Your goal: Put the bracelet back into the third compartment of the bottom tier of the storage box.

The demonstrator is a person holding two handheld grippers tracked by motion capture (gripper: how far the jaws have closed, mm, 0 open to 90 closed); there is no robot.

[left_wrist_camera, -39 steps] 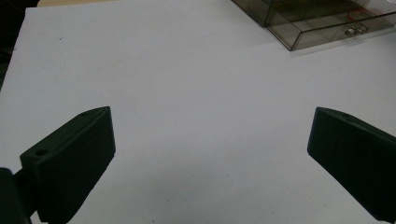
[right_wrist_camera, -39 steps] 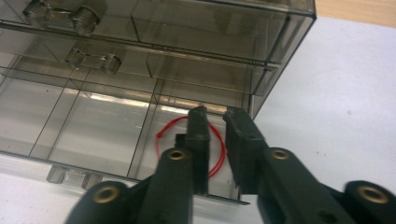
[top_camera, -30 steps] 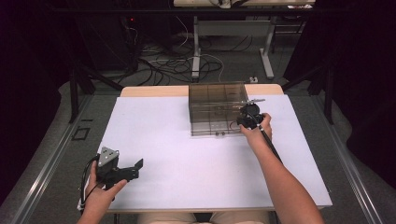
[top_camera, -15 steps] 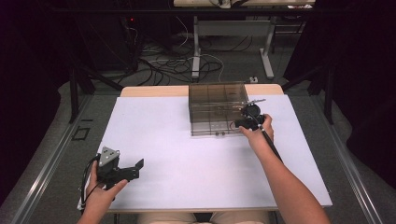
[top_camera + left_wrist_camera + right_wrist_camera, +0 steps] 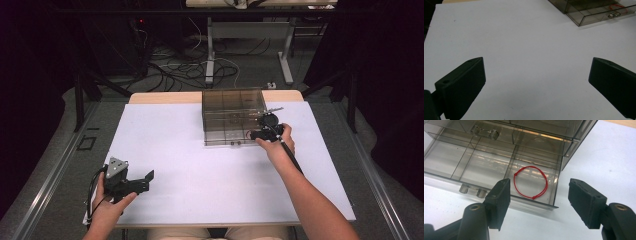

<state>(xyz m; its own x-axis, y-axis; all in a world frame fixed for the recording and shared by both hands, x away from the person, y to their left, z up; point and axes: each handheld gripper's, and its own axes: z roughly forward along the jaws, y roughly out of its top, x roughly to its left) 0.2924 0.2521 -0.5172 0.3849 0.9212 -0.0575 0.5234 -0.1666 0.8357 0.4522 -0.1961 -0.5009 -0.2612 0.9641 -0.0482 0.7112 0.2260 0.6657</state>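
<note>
White table sheet: a smooth, matte white sheet (image 5: 200,165) covers the rectangular table, with a pale wooden edge (image 5: 165,97) showing at its far side.
Left gripper: the black two-jaw left gripper (image 5: 145,178) with a grey three-cornered plate on top sits at the near left of the sheet in the person's left hand (image 5: 107,210); its blunt, flat-faced jaws stand wide apart with bare sheet between them.
Drawer box: a smoky, see-through plastic box with drawers (image 5: 232,112) stands at the far middle of the sheet, square-edged and glossy; its lowest drawer (image 5: 474,167) is pulled out toward the person and split by thin walls into compartments, with two small clear knobs on its front.
Red loop: a thin red cord loop with small knots (image 5: 531,183) lies flat in the drawer's compartment at its right end, round and slack, touching neither jaw.
Right gripper: the black right gripper (image 5: 539,195), held in the right hand (image 5: 277,145), hovers just in front of that compartment; its jaws have just been opening and stand apart, gripping nothing, the loop showing beyond the gap between them.
</note>
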